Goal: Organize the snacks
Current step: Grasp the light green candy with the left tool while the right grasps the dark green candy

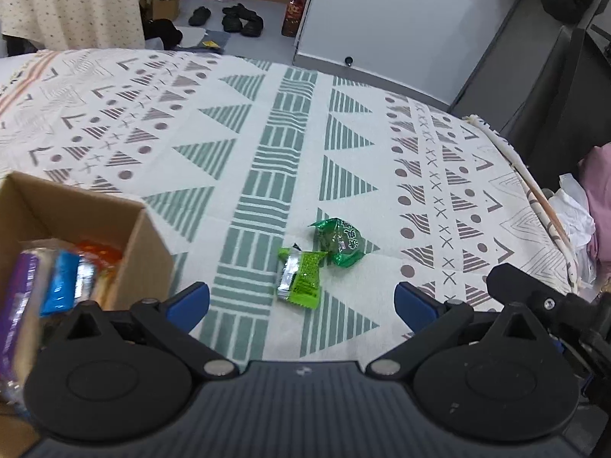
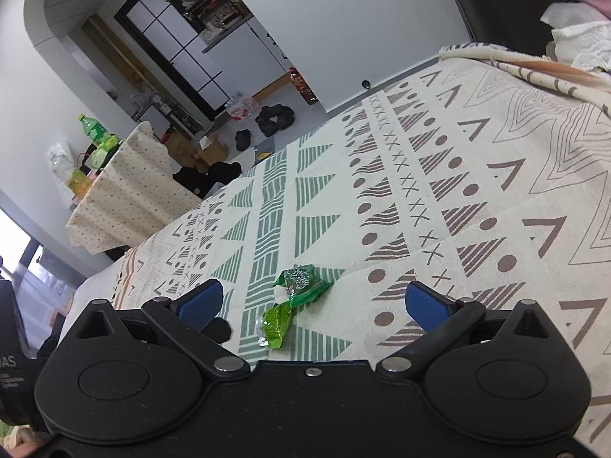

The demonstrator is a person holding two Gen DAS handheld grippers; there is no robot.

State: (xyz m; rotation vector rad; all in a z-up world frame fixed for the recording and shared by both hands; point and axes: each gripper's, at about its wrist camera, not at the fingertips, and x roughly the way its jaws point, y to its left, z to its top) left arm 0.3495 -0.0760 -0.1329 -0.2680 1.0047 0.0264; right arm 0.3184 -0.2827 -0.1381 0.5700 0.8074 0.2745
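Observation:
Two snack packets lie touching on the patterned tablecloth [image 1: 244, 122]: a light green one [image 1: 299, 278] and a dark green one [image 1: 340, 242]. My left gripper [image 1: 301, 305] is open and empty, with the light green packet just ahead between its blue pads [image 1: 189, 303]. A cardboard box [image 1: 143, 252] at the left holds several snacks, purple, blue and orange. In the right wrist view the dark green packet [image 2: 303, 284] and light green packet [image 2: 275, 324] lie between the fingers of my open, empty right gripper [image 2: 315, 307].
The cloth-covered table [image 2: 477, 175] stretches far ahead and to the right. A folded cloth edge [image 1: 534, 198] and white paper [image 1: 573, 210] lie at the right edge. Beyond it are shoes [image 1: 236, 19] on the floor and a second covered table [image 2: 130, 191].

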